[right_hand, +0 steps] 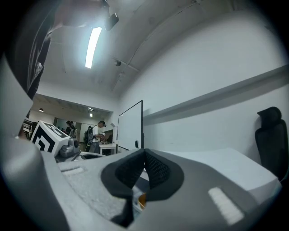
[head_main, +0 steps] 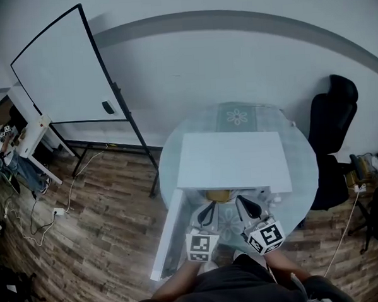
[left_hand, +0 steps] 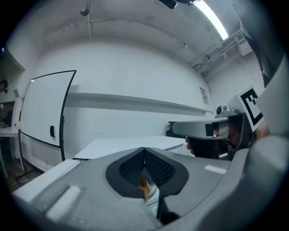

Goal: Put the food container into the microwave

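The white microwave [head_main: 230,161] stands on a round glass table [head_main: 303,166], its door [head_main: 168,233] swung open to the left. At the mouth of the opening is the food container [head_main: 218,195], clear with yellow-orange food. My left gripper [head_main: 208,210] holds its left side and my right gripper [head_main: 245,205] its right side. In the left gripper view the jaws [left_hand: 144,151] meet at their tips, with the container's rim [left_hand: 145,188] pinched lower between them. The right gripper's jaws [right_hand: 144,153] are likewise shut, with the container [right_hand: 142,198] showing below.
A black office chair [head_main: 333,121] stands right of the table. A whiteboard on a stand [head_main: 65,71] is at the back left, with cables on the wooden floor [head_main: 85,216]. People work at a desk [head_main: 30,133] at the far left.
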Available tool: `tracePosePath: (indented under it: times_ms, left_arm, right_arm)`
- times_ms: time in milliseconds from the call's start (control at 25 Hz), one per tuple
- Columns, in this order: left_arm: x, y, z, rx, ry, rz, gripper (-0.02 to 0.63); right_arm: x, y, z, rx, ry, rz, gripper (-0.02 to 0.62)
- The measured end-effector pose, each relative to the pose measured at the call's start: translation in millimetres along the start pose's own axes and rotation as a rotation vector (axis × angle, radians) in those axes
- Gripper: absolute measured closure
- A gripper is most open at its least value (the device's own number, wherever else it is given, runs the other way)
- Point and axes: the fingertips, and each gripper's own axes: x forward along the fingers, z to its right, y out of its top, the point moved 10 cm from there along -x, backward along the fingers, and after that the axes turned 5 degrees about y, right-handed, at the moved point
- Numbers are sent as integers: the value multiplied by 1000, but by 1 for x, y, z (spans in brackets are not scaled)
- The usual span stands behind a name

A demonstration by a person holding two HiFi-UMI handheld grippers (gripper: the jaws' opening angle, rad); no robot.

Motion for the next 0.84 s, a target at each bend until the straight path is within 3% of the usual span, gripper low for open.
tracePosePath:
  times_ms: [840]
  left_arm:
    - [-7, 5, -11, 22, 38, 23, 600]
  right_arm:
    - [8, 9, -8, -20, 7, 41, 594]
